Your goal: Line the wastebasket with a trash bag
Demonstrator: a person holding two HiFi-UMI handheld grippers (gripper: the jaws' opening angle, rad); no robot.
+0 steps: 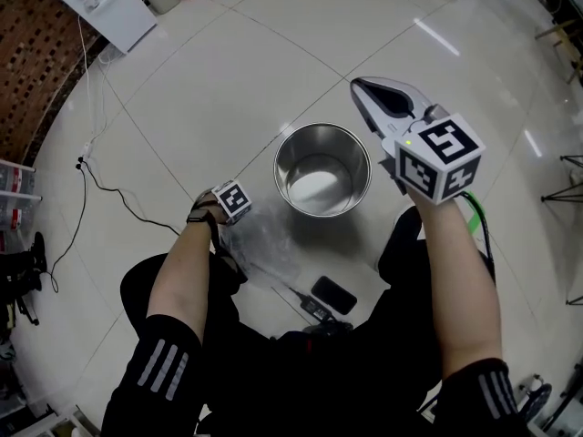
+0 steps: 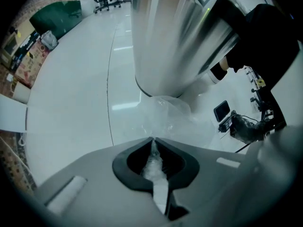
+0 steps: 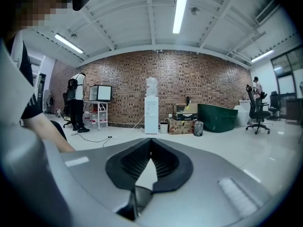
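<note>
Little was done: left gripper (image 2: 152, 143) fingers pinched the clear trash bag (image 1: 264, 244), lower centre; steel wastebasket (image 1: 322, 137) stood unlined; right gripper (image 3: 150, 145) fingers closed, empty.

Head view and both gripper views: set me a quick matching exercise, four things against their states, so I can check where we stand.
Things:
1. left gripper
2. right gripper
3. wastebasket
4. phone

States:
A. upright, not yet lined
B. shut, nothing held
C. shut on the trash bag
D. lying flat on the floor

Pairs: 1-C, 2-B, 3-A, 4-D.
</note>
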